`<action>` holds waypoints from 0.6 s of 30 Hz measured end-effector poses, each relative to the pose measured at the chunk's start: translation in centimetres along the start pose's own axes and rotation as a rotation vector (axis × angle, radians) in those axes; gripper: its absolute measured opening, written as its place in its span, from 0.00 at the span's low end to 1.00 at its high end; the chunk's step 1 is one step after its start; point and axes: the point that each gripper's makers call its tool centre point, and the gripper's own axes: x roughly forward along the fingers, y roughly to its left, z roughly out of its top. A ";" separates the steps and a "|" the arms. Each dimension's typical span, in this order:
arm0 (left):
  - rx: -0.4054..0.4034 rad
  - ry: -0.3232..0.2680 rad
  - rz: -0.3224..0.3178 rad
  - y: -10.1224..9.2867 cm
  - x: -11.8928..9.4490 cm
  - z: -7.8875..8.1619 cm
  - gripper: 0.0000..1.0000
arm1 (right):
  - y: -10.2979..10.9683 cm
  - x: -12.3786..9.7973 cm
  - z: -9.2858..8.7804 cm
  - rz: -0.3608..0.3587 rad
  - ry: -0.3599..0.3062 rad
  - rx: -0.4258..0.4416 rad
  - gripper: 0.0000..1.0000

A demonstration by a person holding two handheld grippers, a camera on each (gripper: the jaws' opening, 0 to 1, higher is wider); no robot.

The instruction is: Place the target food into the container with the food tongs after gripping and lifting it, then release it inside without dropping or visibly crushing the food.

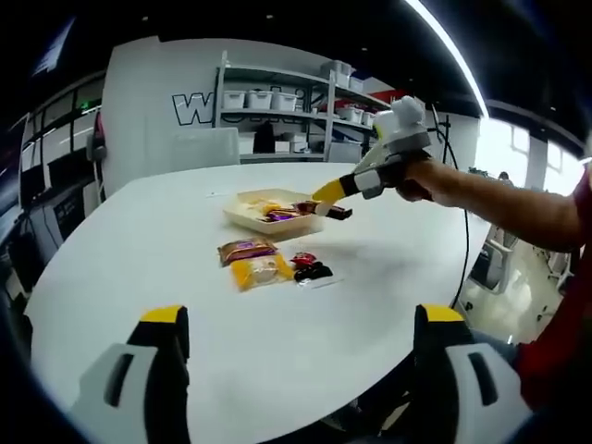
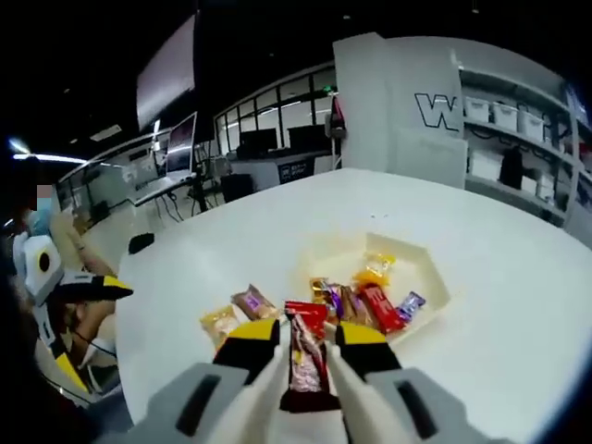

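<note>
A cream tray (image 1: 239,213) on the white table (image 1: 139,240) holds several wrapped snacks. My right gripper (image 1: 329,196) comes in from the right, shut on a dark red snack packet (image 1: 337,212) at the tray's right edge. In the right gripper view, that gripper (image 2: 307,339) pinches the red packet (image 2: 305,361) upright between its jaws, just short of the tray (image 2: 418,266). My left gripper (image 1: 301,319) stands wide open over the near table edge with nothing in it.
Three packets lie loose beside the tray: a brown one (image 1: 245,249), a yellow one (image 1: 261,271) and a red-black one (image 1: 310,269). A person's forearm (image 1: 499,203) reaches in from the right. Shelves (image 1: 296,102) stand behind the table.
</note>
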 end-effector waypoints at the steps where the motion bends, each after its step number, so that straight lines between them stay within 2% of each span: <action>1: 0.001 0.000 0.000 0.0 0.0 0.0 0.99 | -0.1 -0.1 0.1 -0.002 -0.003 0.000 0.18; 18: 0.004 0.006 0.002 0.0 0.2 -0.3 0.99 | -1.6 -0.2 1.3 -0.021 -0.011 -0.005 0.18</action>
